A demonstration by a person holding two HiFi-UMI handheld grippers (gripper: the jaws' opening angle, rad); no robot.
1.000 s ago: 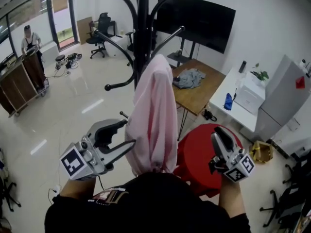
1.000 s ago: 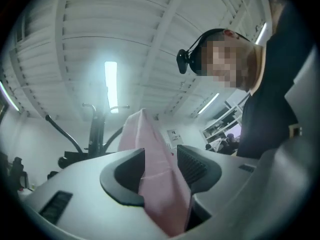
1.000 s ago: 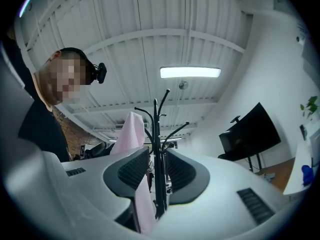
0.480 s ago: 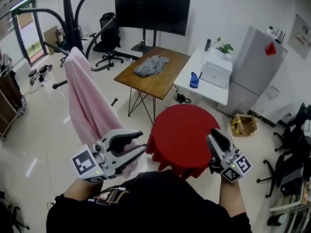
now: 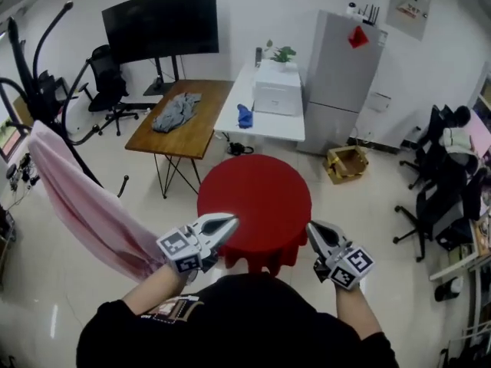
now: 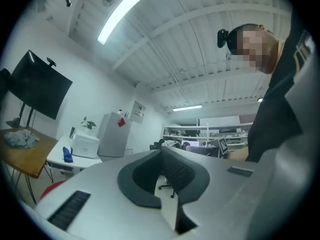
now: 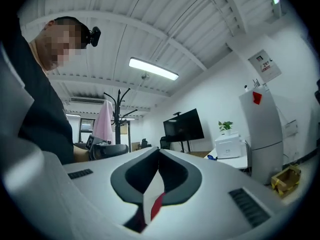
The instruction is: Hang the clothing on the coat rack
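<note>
A pink garment (image 5: 84, 213) hangs from the black coat rack (image 5: 34, 90) at the far left of the head view; it also shows small on the coat rack (image 7: 118, 111) as the pink garment (image 7: 103, 121) in the right gripper view. My left gripper (image 5: 229, 222) is held low in front of me, shut and empty, well right of the garment. My right gripper (image 5: 313, 228) is also shut with nothing in it. Both point up over the red round table (image 5: 257, 198). A grey garment (image 5: 176, 112) lies on the wooden table (image 5: 196, 133).
A black monitor (image 5: 161, 23) on a stand is at the back. A white desk (image 5: 265, 121) carries a white box (image 5: 276, 96) and a blue item. A grey cabinet (image 5: 347, 75), a cardboard box (image 5: 345, 162) and office chairs (image 5: 437, 182) stand at the right.
The view has swung right, so rack and pink garment went from centre to far left. Both grippers have shut and left the garment; the left gripper has moved right.
</note>
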